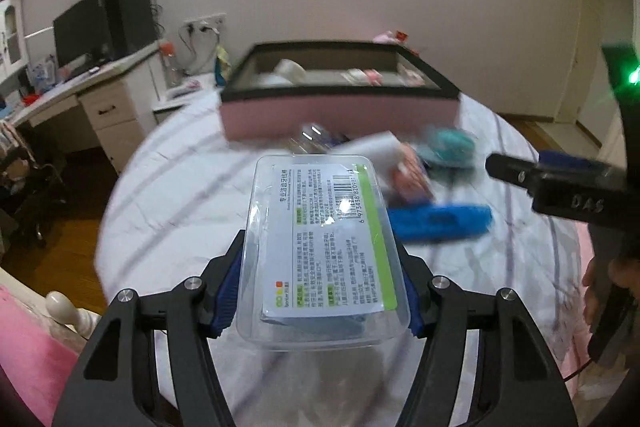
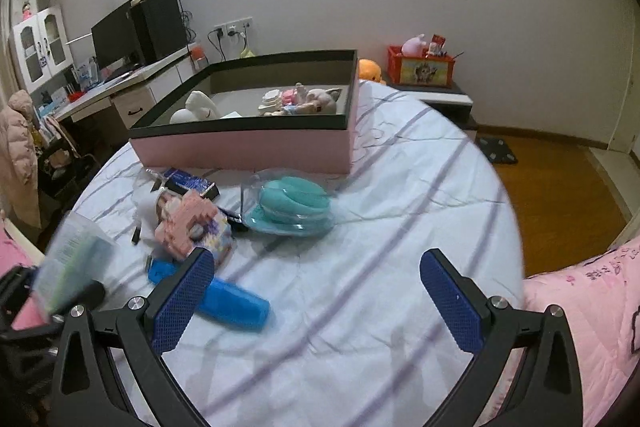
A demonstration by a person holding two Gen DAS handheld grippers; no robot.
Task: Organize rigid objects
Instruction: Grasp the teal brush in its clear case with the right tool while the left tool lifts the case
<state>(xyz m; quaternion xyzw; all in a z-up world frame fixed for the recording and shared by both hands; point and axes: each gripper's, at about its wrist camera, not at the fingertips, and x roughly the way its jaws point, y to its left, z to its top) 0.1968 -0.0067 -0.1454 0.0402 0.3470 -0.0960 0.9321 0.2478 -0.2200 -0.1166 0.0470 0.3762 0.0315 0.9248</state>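
My left gripper (image 1: pixel 318 291) is shut on a clear plastic box (image 1: pixel 324 247) with a printed label, held above the bed; the box shows blurred at the left of the right wrist view (image 2: pixel 72 263). My right gripper (image 2: pixel 320 287) is open and empty over the striped sheet. A pink tray with a black rim (image 2: pixel 248 147) (image 1: pixel 340 115) stands at the back with several small toys in it. On the sheet lie a teal item in a clear shell (image 2: pixel 292 207), a pink block toy (image 2: pixel 192 223), a blue case (image 2: pixel 232 303) (image 1: pixel 440 221) and a dark blue box (image 2: pixel 188 183).
The bed with the white striped sheet (image 2: pixel 380 227) ends at wooden floor (image 2: pixel 560 195) on the right. A desk with a monitor (image 2: pixel 116 43) stands at the left. A red crate (image 2: pixel 420 69) sits on a low stand by the wall. A pink quilt (image 2: pixel 580 307) lies right.
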